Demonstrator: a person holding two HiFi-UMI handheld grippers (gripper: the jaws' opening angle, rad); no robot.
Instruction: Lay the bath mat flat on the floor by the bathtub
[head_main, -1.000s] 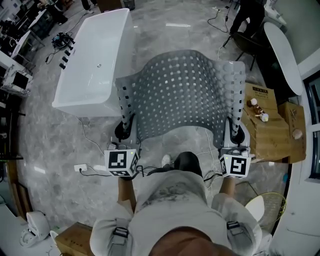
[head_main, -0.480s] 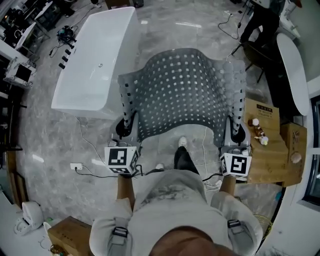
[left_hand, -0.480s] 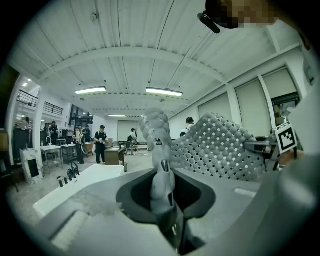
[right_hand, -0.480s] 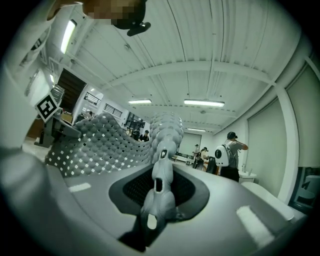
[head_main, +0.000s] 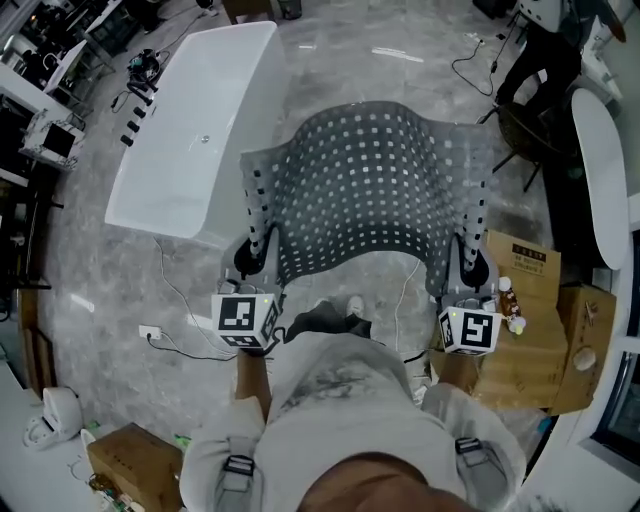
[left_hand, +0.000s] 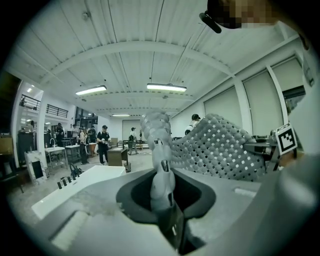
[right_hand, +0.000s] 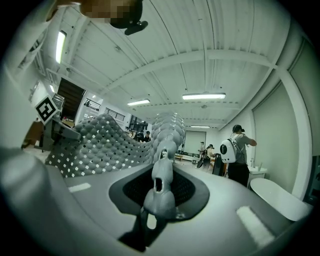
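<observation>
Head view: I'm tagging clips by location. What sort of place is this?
Probably a large workshop or lab hall staged as a bathroom, not a home: a freestanding white bathtub stands on open grey marbled floor amid loose thin cables, and people stand about under a high ribbed ceiling.

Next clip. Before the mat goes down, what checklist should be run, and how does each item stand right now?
1. Left gripper shut on the mat edge: ok.
2. Right gripper shut on the opposite edge: ok.
3. Mat spread out, not folded over: ok. It hangs in an arch between the grippers.
4. Mat flat on the floor: not ok, it is held up in the air.
5. Mat beside the bathtub: ok, the tub lies just to its left.
6. Landing spot free: cannot tell. The mat hides the floor under it, and a box lies close by the right gripper.
</observation>
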